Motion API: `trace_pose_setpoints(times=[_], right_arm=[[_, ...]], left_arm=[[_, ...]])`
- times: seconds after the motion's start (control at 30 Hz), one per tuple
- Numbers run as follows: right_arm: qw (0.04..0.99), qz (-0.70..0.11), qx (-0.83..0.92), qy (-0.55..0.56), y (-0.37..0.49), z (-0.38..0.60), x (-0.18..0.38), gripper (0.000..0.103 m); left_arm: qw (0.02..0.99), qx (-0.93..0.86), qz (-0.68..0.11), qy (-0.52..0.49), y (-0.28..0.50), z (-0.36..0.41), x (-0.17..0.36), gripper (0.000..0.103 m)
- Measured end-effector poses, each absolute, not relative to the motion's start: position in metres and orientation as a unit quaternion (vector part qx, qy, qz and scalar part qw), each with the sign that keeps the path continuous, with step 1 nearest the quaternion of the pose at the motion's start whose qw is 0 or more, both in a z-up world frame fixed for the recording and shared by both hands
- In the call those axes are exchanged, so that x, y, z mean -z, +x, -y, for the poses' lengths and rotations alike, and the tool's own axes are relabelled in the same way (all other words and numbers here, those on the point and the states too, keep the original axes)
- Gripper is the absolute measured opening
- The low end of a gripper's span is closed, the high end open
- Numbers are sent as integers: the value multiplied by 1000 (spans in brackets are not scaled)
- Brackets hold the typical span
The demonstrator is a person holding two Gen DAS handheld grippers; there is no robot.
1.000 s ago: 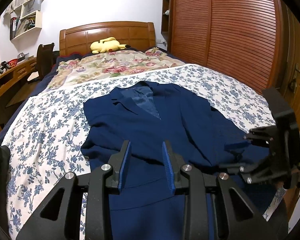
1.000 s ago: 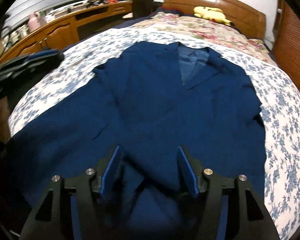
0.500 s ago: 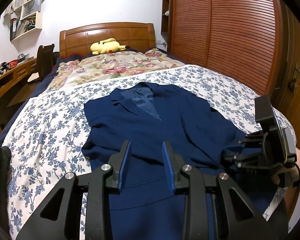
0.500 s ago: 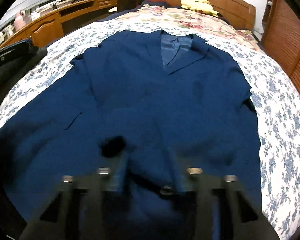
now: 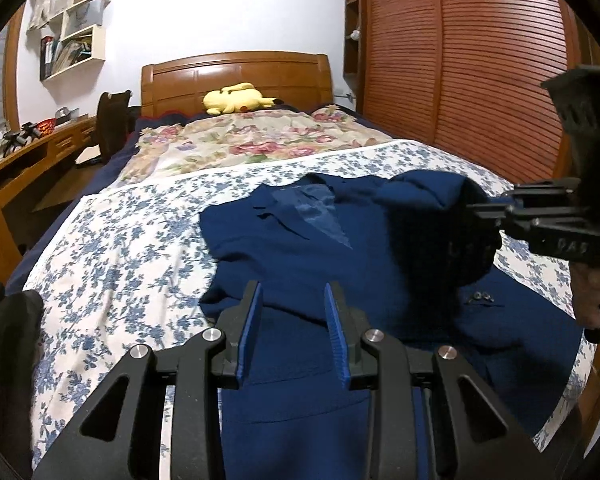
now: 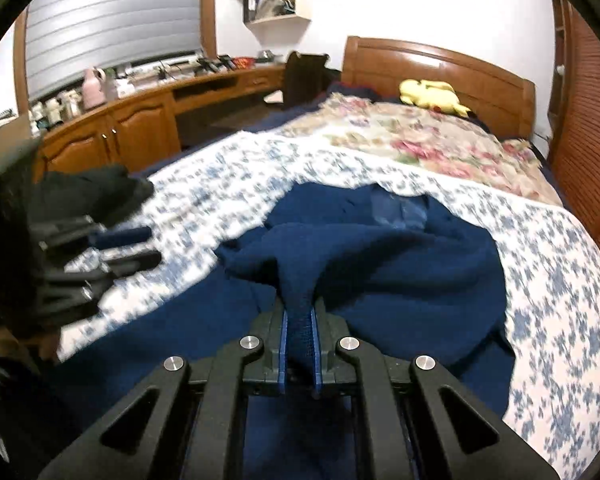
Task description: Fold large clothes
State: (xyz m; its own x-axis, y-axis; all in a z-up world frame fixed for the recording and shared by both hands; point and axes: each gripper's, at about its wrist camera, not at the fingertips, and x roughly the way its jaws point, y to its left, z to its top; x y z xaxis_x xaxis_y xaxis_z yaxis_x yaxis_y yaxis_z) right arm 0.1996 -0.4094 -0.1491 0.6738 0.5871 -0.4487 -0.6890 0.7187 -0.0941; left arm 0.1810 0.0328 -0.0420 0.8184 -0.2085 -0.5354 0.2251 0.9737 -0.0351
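A navy blue suit jacket (image 5: 300, 264) lies front-up on the flowered bedsheet (image 5: 120, 248), collar toward the headboard. My right gripper (image 6: 300, 308) is closing its jaws, and the blue pads press on a pinched ridge of the jacket (image 6: 400, 280), held up off the bed. In the left wrist view the right gripper (image 5: 496, 210) hangs at the right with the jacket's right side bunched up dark under it. My left gripper (image 5: 294, 292) hovers over the jacket's lower left part, open, with nothing between its fingers. The left gripper (image 6: 140, 248) shows blurred at the left of the right wrist view.
A yellow plush toy (image 5: 236, 98) and a floral quilt (image 5: 240, 140) lie by the wooden headboard (image 5: 236, 76). Louvred wardrobe doors (image 5: 480, 80) run along the bed's right. A long wooden desk (image 6: 140, 120) and a chair (image 5: 112, 120) stand to the left. Dark cloth (image 5: 4, 340) lies at the near left.
The right gripper has closed on the jacket fabric and risen, pulling the jacket's right side up into a bunch. The left gripper has stayed where it was, still open.
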Motion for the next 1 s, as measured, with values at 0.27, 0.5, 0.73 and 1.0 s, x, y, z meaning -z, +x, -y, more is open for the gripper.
trace_pose_setpoints(times=[0.27,0.5,0.73,1.0], right_arm=[[894,-245,-351,-131,221,387,175,27],[905,-252,-325,-113,238,415,180,41],[918,-274,-272,-92,240,445,218,41],[924,-282,-245,-79,233,457,249,41]], left_arm=[[957,93,-276,-4,184,-57,40,33],[952,102,-287,-5,190,-52,47,33],[943,122,-308,0,198,-30,57,33],[924,160,-346,11,214,4,80,33]])
